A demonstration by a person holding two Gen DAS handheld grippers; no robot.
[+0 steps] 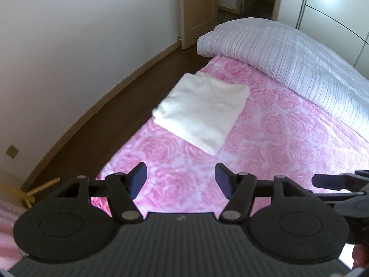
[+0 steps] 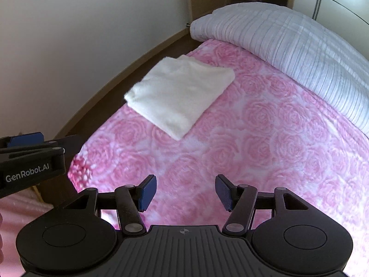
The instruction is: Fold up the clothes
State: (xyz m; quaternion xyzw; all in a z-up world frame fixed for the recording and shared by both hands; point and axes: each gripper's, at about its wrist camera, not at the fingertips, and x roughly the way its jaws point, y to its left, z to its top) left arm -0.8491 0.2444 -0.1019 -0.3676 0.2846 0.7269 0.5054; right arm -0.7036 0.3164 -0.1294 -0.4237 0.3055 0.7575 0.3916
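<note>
With my left gripper (image 1: pixel 181 181) and right gripper (image 2: pixel 185 192) both wide open and empty above the pink blanket (image 1: pixel 265 138), I'd leave the folded white cloth (image 1: pixel 200 113) (lying near the bed's left edge) undisturbed and back off level.

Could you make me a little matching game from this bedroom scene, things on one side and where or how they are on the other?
Things:
1. white folded cloth
2. pale ribbed quilt
3. left gripper
4. pink rose blanket

Descriptions:
A. open, holding nothing
B. spread flat across the bed
C. bunched up along the far side of the bed
D. lying near the bed's edge by the wall

Pairs: 1-D, 2-C, 3-A, 4-B
</note>
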